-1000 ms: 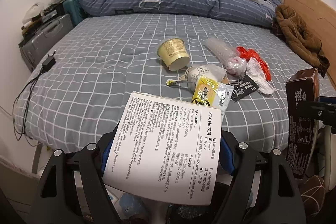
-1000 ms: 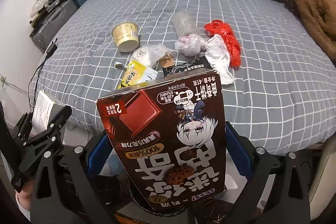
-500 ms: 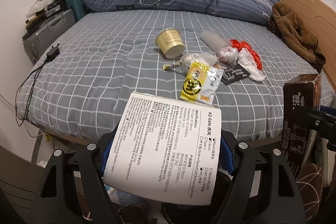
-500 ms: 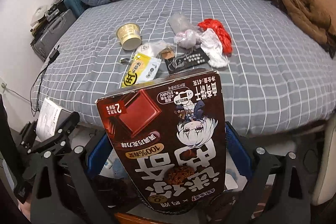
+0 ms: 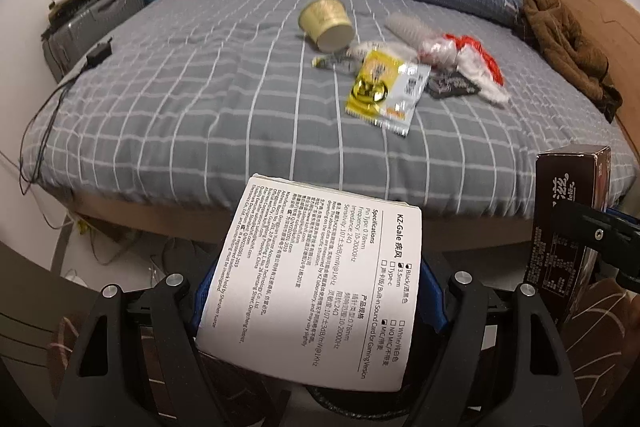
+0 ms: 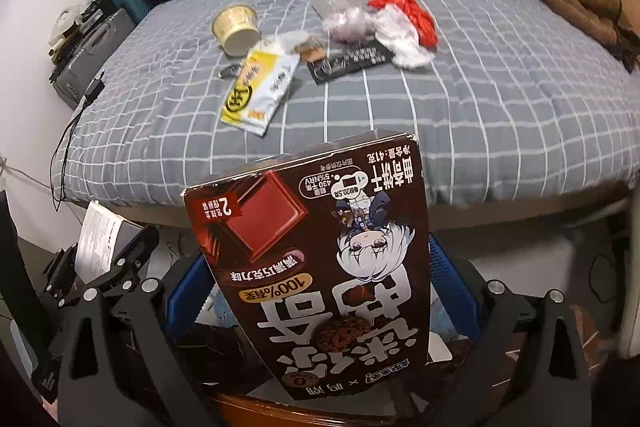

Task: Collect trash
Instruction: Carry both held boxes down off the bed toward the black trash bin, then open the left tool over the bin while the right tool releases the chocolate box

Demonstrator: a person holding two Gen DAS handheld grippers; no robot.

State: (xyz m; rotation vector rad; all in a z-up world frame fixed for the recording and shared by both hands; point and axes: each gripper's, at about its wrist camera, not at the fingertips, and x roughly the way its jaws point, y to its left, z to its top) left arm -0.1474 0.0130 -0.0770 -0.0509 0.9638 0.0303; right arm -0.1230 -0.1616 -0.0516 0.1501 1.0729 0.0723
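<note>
Your left hand-held gripper (image 5: 316, 291) is squeezed shut, pinching something flat between its blue pads. Your right hand-held gripper (image 6: 320, 291) is squeezed shut too. You hold both side by side, pointing forward.

cup (image 5: 326, 23) left of wrappers (image 5: 460, 63) | packet (image 5: 386, 91) in front | all on bed (image 5: 180, 99)

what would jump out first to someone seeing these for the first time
Two boxes fill the foregrounds: a white earphone box clamped in the left gripper and a dark brown chocolate biscuit box in the right gripper, both held off the foot of the bed. Beyond, mid-bed, lies a litter pile: a yellow snack packet, a tipped paper cup and a red bag.
</note>
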